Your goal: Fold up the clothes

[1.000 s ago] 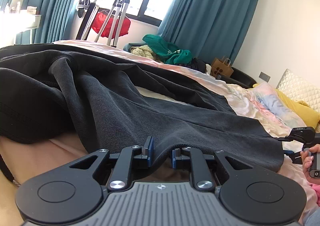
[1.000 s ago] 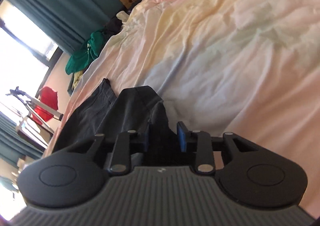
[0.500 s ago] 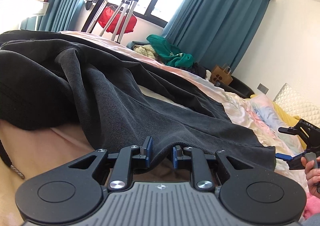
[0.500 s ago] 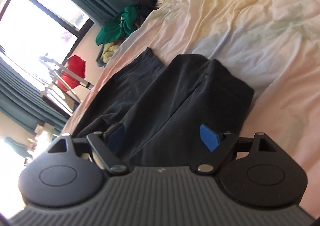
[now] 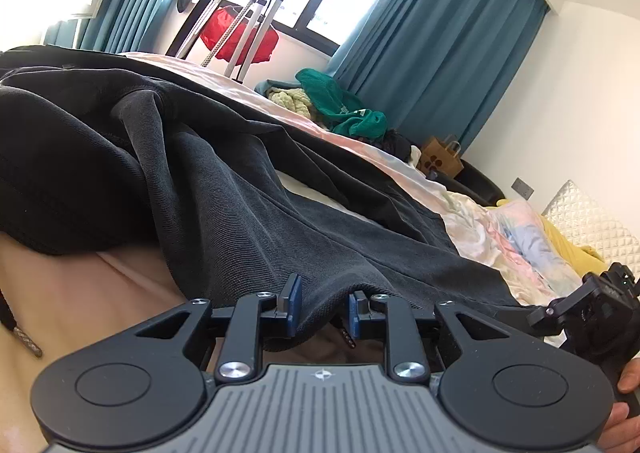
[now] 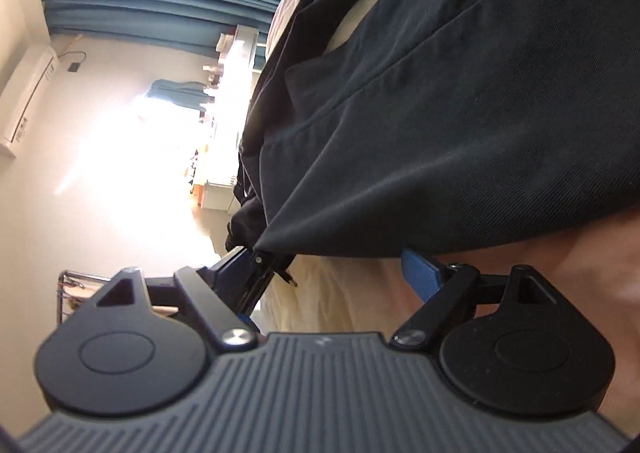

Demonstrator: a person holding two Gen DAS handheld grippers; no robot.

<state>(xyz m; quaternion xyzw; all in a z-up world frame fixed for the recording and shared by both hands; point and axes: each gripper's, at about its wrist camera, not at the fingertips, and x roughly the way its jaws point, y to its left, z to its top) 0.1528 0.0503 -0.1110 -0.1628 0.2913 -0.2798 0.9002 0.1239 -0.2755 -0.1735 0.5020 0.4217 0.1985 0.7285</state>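
Dark grey trousers [image 5: 248, 213] lie spread over the bed, one leg stretching to the right. My left gripper [image 5: 320, 309] is shut on a bunched edge of the trousers, low at the bed's near side. My right gripper [image 6: 332, 273] is open and empty, rolled sideways, its jaws wide apart just below a trouser edge [image 6: 460, 133]. It also shows at the far right of the left wrist view [image 5: 592, 313], next to the trouser leg's end.
The bed has a pastel sheet [image 5: 492, 229] with a yellow pillow [image 5: 568, 249] at its right end. Behind stand a heap of green clothes [image 5: 344, 109], a paper bag [image 5: 440, 157], a clothes rack with a red garment [image 5: 240, 33] and teal curtains [image 5: 432, 37].
My right gripper opened and let go of the trouser leg, then rolled sideways and moved towards the left gripper. My left gripper stayed shut on the trousers and lifted slightly.
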